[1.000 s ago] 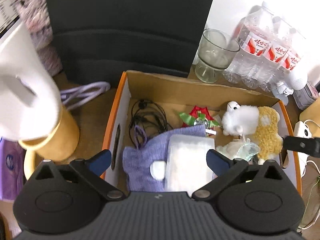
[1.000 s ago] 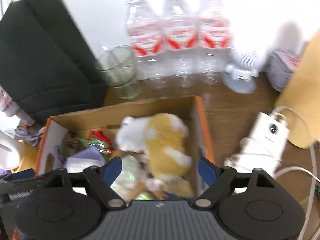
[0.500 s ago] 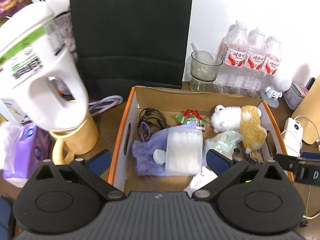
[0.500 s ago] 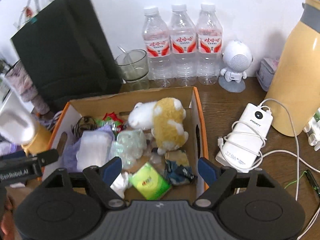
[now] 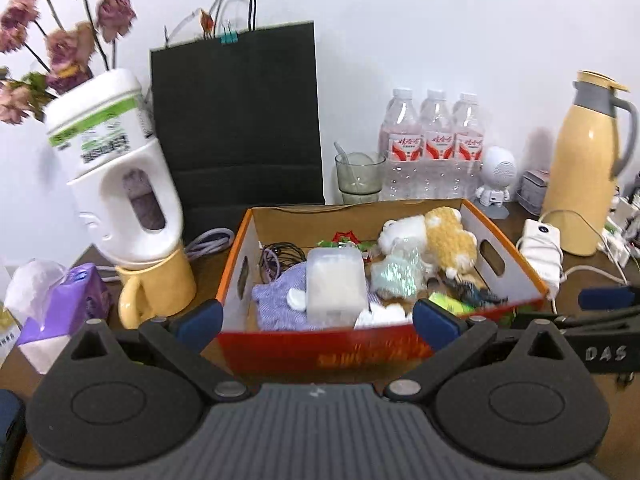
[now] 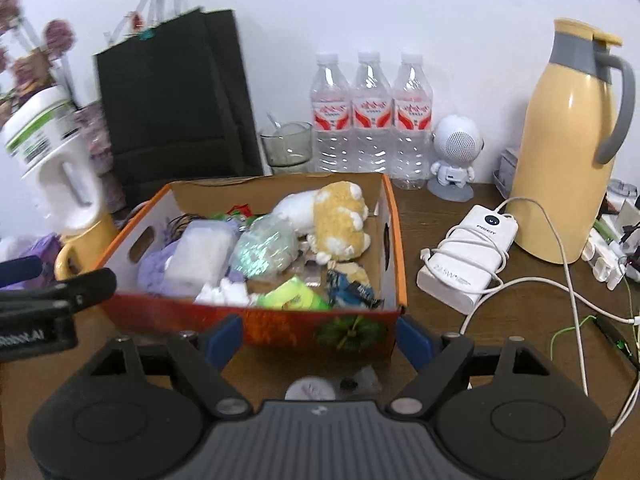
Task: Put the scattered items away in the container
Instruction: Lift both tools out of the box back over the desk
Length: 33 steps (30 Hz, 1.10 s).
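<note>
An orange cardboard box [image 5: 320, 350] [image 6: 288, 326] stands on the wooden table. It holds a plush toy [image 5: 440, 236] [image 6: 332, 216], a clear plastic case [image 5: 336, 284] [image 6: 200, 256], a purple cloth [image 5: 276, 304], black cables [image 5: 276, 256], a green packet [image 6: 294, 296] and more. My left gripper [image 5: 316, 320] is open and empty, in front of the box's near wall. My right gripper [image 6: 320, 338] is open and empty, also before the near wall. A small white round item [image 6: 310, 389] and a clear scrap [image 6: 360, 380] lie on the table between its fingers.
A yellow mug with a white bottle [image 5: 120, 184] and a purple tissue pack [image 5: 64, 312] stand left of the box. A black bag [image 5: 240, 120], a glass [image 5: 356, 176] and three water bottles [image 5: 432, 148] are behind. A power bank [image 6: 468, 256] with cables and a yellow jug [image 6: 568, 140] are at the right.
Both grippers have drawn back and risen away from the box, so the whole box and the table around it now show. Both stay open and empty.
</note>
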### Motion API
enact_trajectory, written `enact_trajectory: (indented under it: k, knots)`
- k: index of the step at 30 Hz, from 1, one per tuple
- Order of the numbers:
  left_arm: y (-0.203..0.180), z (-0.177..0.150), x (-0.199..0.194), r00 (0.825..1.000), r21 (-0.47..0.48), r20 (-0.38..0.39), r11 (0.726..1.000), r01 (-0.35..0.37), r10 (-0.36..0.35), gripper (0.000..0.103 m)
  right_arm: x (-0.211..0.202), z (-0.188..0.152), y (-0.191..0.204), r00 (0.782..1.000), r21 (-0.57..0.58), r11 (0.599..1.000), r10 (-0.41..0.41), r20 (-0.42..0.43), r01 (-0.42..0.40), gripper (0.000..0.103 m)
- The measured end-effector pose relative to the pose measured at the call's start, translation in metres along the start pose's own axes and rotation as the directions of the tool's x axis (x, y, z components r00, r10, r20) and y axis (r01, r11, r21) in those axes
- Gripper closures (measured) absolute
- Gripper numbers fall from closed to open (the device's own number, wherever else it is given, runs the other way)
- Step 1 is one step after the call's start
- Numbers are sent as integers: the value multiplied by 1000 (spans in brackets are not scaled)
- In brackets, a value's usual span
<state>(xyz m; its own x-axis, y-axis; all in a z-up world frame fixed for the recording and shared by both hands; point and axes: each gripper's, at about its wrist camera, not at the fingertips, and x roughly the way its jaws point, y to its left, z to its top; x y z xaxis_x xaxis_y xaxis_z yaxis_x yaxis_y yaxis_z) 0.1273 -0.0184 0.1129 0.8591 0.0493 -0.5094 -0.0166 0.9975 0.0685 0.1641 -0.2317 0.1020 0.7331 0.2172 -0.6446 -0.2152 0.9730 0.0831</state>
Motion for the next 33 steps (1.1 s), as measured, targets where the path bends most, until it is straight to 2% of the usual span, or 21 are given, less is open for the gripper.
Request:
enact_trajectory:
  k: [3,5,10,17,22,27,31,33]
  knots:
    - [1,-30,-26,997,-15,70,999,-39,40,0,-23,-25,4,998,-37,999,11,55,-9,19]
    - [2,-49,-43,994,-15,101,999,-44,45,0,-34,-42,7,996,-48,998,34,84,-30,15]
    - [1,-91,-81,988,18,152,999,-35,32,0,-55,-87,19,993,-85,996,43,111,-34,15]
    - [3,-126,-105,993,67,117,998,-2,-6,0,-76,-128,15,987,-26,993,115,113,-113,15]
    - [-7,-131,-104,993,98,107,994,37,-47,0,-81,-134,5,989,-15,997,75,130,-74,15]
    - [-24,-127,-82,982,123,85,979,160,-171,0,-71,-134,-18,992,33,998,48,120,-53,15]
    - [-46,-109,-43,953,153,11,942,299,-304,3,-56,-131,-32,994,44,998,30,104,-35,18]
    - [-58,-99,-23,936,175,-7,921,347,-351,8,-51,-127,-37,992,40,999,31,120,-36,20]
